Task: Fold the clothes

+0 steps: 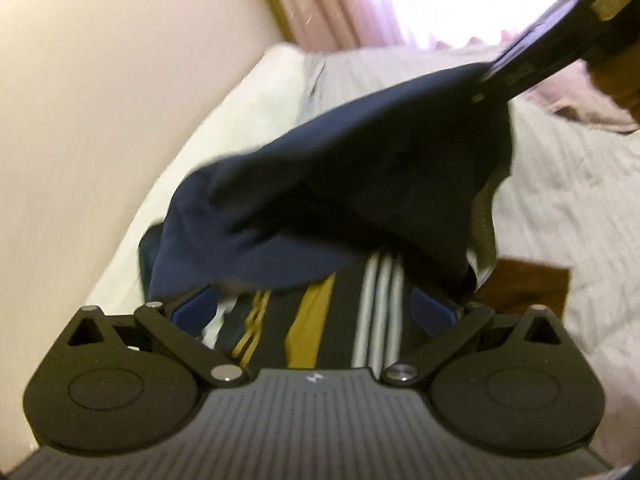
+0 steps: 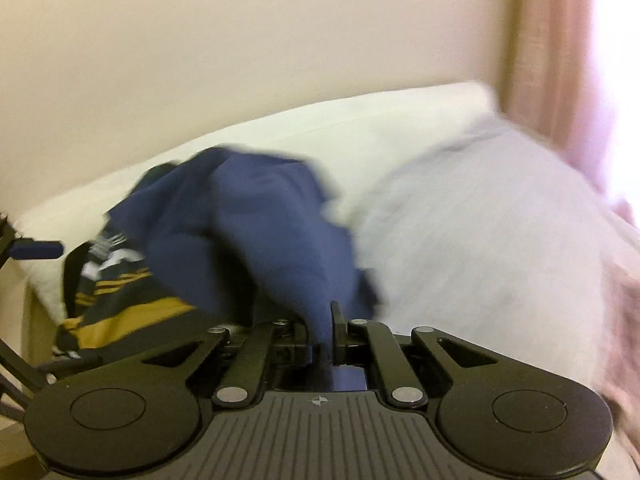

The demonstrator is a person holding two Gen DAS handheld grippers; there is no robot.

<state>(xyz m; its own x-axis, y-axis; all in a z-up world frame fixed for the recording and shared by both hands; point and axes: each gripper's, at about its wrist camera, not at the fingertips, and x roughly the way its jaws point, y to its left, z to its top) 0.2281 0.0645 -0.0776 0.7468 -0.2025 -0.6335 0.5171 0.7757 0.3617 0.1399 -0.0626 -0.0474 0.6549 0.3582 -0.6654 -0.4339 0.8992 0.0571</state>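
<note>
A navy blue garment (image 1: 332,184) hangs stretched over the bed, lifted at its far right corner by my right gripper (image 1: 490,76). In the right wrist view my right gripper (image 2: 322,332) is shut on a bunched fold of the navy garment (image 2: 272,224). My left gripper (image 1: 316,304) is open with its blue pads (image 1: 196,308) wide apart, and the navy cloth drapes over its fingertips. Under it lies a dark striped garment (image 1: 316,332) with yellow and white stripes, also in the right wrist view (image 2: 120,304). My left gripper (image 2: 36,250) shows at the left edge there.
The bed has a pale grey cover (image 1: 568,200) and a white mattress edge (image 1: 248,96) against a cream wall (image 1: 100,100). Pink curtains (image 1: 332,4) hang by a bright window. A pink cloth (image 1: 580,108) lies at the far right. A brown surface (image 1: 532,292) shows beside the bed.
</note>
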